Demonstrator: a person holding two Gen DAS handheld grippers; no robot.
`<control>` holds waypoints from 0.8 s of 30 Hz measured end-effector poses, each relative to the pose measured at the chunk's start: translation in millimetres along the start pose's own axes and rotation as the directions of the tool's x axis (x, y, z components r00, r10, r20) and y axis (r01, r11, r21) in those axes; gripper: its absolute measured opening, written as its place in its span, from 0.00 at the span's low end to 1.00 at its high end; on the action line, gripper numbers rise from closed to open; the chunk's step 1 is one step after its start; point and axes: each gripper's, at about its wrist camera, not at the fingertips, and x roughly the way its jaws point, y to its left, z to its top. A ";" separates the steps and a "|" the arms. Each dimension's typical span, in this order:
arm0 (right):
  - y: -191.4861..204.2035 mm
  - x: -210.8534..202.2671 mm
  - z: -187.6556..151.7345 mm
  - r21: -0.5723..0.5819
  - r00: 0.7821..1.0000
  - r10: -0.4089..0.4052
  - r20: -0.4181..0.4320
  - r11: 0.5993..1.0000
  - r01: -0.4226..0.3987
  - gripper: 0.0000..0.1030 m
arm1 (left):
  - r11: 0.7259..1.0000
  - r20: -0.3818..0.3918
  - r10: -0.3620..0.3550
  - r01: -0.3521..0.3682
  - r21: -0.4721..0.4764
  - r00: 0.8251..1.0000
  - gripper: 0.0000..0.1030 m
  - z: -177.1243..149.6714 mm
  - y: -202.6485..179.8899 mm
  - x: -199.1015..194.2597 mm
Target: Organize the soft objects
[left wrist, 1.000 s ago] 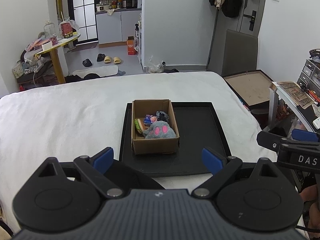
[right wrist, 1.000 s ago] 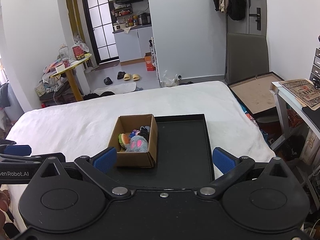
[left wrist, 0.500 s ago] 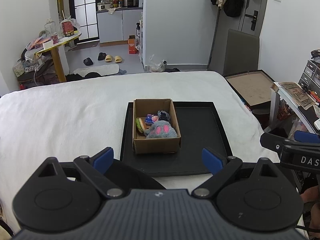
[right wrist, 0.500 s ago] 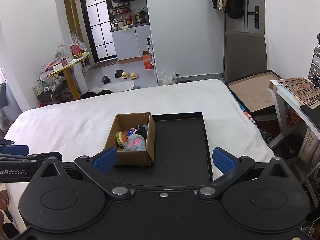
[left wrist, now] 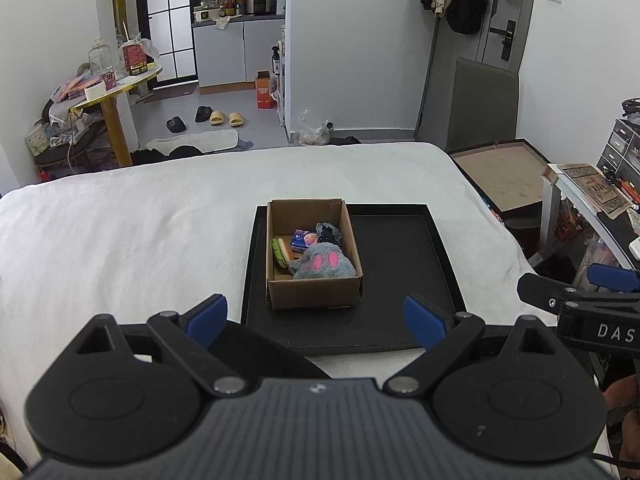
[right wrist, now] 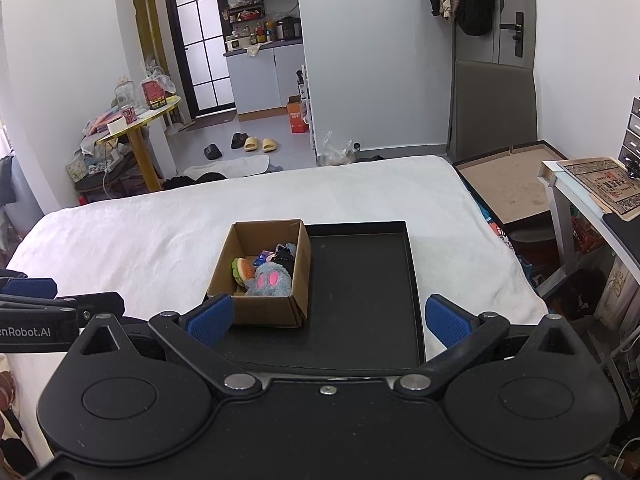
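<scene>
Blue pads tip both tools; the left gripper has its jaws spread wide with nothing between them, and the right gripper stands the same way, wide apart and bare; each hovers over the near edge of the bed, short of the tray, and each shows at the edge of the other's view.

Just beyond the fingertips lies the black tray on the white bedcover; its right half is bare, and on its left half sits the open cardboard box; inside the box are the soft things: a grey plush with pink eyes against the near wall, a burger-shaped toy at the left, a small blue packet behind it, and a dark piece toward the back whose kind I cannot make out.

As a judgement, the scene fits two stages: the toys gathered into the box with the sorting done, or the toys waiting to be lifted out and laid on the bare half of the tray; the pictures do not settle which; any grasp from here would call for a soft pinch on the plush and a clear path past the box walls.
</scene>
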 end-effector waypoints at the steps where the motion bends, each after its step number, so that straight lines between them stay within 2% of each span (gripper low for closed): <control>1: 0.2 0.0 -0.1 0.000 1.000 0.000 -0.001 1.000 0.000 1.00 | 1.000 -0.002 0.001 -0.001 -0.002 1.000 0.92 -0.1 0.6 0.5; 24: 4.1 3.4 0.8 -0.017 1.000 0.005 -0.015 1.000 -0.006 1.00 | 1.000 -0.007 0.012 -0.012 0.014 1.000 0.92 2.4 4.8 9.0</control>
